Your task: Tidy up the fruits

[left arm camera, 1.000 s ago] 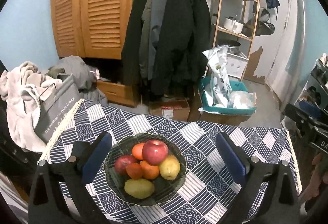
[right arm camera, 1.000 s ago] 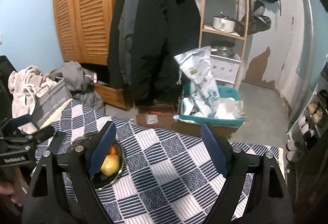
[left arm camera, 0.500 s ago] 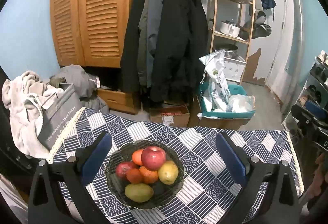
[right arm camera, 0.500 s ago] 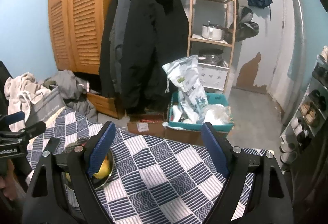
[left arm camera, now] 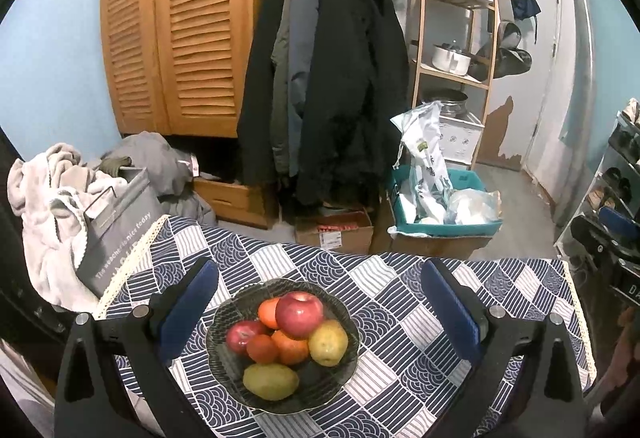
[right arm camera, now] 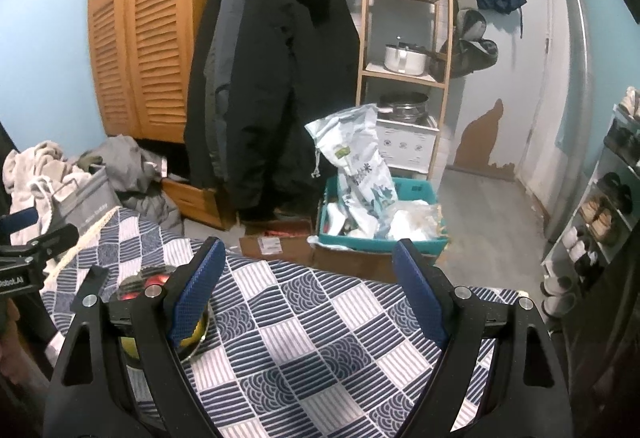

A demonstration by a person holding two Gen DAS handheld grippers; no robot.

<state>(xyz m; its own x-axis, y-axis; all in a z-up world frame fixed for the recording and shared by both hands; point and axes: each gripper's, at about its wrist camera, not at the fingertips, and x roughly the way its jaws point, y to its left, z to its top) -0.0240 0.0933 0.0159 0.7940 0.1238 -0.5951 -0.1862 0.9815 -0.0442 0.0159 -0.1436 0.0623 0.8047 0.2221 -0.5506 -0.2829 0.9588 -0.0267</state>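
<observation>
Sitting in 1 glass bowl: 2 red apples, 3 oranges, 2 pears; left gripper & right gripper both wide open, holding nothing

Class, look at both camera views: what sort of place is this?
Probably a lived-in home room or entryway: coats hang on a rail, a shoe rack lines the wall, and a fruit bowl sits on a clothed table.

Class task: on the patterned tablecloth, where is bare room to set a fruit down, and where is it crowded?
Free: the blue-and-white patterned tablecloth between the dark glass bowl and the lace-trimmed right edge, and the strip beyond the bowl to the far edge. Crowded: the bowl itself, piled with apples, oranges and pears, the big red apple on top.
</observation>
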